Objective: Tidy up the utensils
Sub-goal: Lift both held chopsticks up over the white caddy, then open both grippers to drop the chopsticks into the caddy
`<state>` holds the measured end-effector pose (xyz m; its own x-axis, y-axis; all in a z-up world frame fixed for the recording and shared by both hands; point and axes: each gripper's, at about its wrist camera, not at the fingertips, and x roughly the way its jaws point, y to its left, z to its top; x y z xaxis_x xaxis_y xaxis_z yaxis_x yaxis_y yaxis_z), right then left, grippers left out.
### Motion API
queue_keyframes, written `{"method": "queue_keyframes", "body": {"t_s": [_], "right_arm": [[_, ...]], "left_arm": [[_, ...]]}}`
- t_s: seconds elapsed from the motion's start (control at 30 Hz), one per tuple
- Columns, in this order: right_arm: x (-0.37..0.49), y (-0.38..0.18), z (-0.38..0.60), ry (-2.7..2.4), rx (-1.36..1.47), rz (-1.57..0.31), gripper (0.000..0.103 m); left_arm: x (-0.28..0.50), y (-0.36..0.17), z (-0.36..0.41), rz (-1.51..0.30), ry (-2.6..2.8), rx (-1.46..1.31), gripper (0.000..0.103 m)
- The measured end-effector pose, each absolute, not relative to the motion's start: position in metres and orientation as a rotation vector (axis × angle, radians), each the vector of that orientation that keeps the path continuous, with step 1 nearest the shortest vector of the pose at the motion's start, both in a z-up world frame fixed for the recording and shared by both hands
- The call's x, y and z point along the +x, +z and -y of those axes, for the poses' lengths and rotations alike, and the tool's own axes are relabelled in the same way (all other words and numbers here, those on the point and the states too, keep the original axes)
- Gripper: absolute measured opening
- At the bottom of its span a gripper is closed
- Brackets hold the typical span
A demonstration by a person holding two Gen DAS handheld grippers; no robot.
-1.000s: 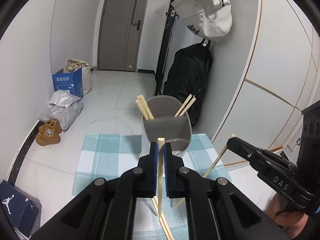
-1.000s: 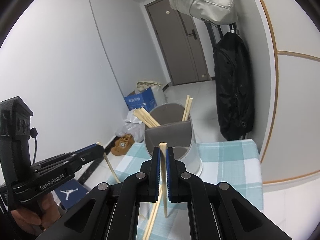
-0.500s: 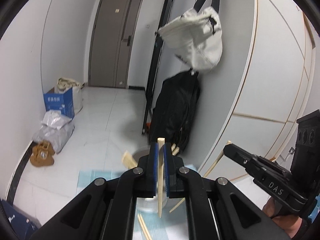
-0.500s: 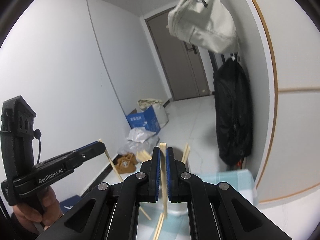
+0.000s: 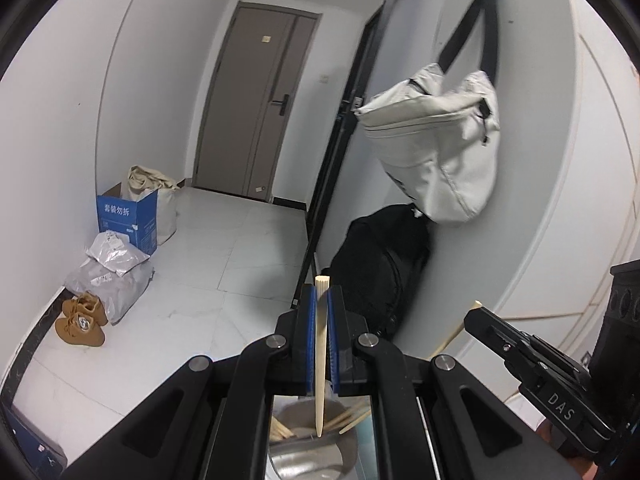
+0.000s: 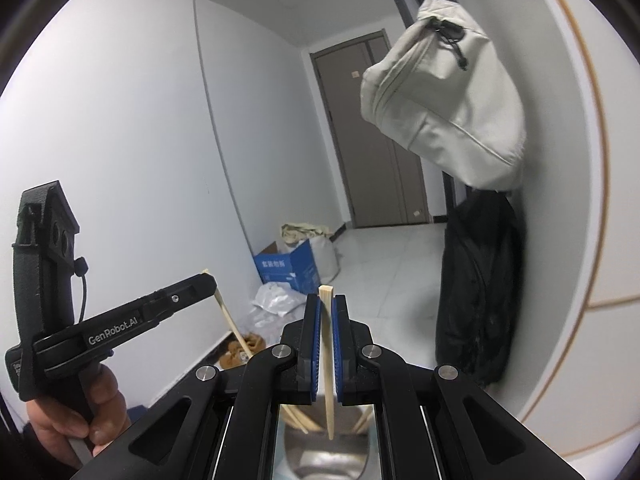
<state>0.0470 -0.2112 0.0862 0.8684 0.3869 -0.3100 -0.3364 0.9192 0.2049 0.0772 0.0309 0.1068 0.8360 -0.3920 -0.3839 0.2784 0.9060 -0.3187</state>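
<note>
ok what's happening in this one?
A person is sorting chopsticks with two handheld tools. The left tool is clamped on one chopstick, the right tool on another chopstick. Both sticks hang tip-down above the grey utensil holder, which already has chopsticks in it. Neither held stick is in it yet.

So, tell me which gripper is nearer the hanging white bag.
Right. The right gripper sits toward the white bag, by its wall; the left gripper is farther out.

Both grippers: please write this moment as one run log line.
left gripper: shut on chopstick | right gripper: shut on second chopstick | holder: below, chopsticks inside
</note>
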Motion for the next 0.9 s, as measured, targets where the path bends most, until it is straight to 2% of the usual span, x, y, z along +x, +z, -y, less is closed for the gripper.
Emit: {"method": "queue_keyframes", "body": {"t_s": [0.47,0.9], "right_arm": [[0.099,0.054,0.193,0.406,0.103,-0.415,0.005],[0.109,0.028,0.187,0.417,0.048,-0.466,0.005]], "left_arm": [[0.116,0.066,-0.033,-0.534,-0.332,-0.297,0.002],[0.114,0.048,-0.027,-0.522,-0.335,-0.256,0.002]]}}
